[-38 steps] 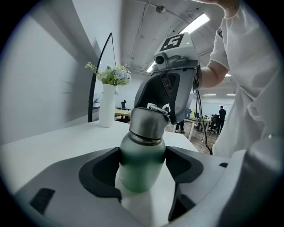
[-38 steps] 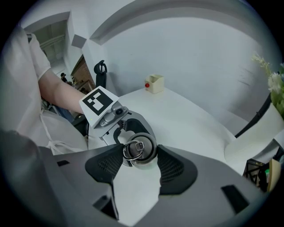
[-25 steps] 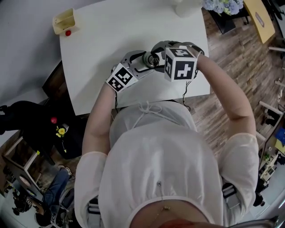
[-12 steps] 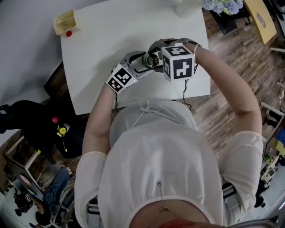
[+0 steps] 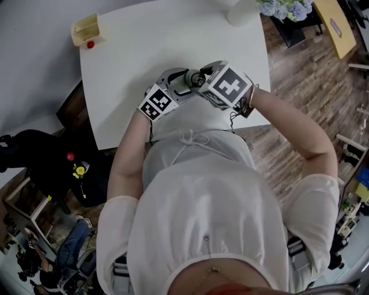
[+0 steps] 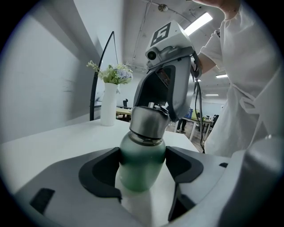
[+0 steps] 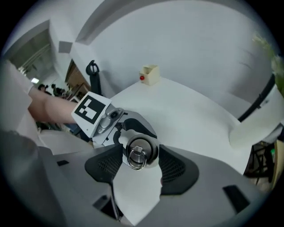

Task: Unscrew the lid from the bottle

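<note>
Surroundings: white table, corner box, flower vase.
A white table (image 5: 144,46) stands on a wood-plank floor (image 5: 300,80). A cream box (image 5: 85,27) with a red knob (image 5: 89,44) at its side sits at the table's far left corner. A white vase (image 5: 241,10) holding pale blue flowers (image 5: 282,8) stands at the far right edge.

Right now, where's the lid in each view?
Head view: lid upper centre, over the table.
Left gripper view: lid at centre, atop the green bottle.
Right gripper view: lid just below centre, seen from above, between the jaws.
Shared landmark: the white table.
</note>
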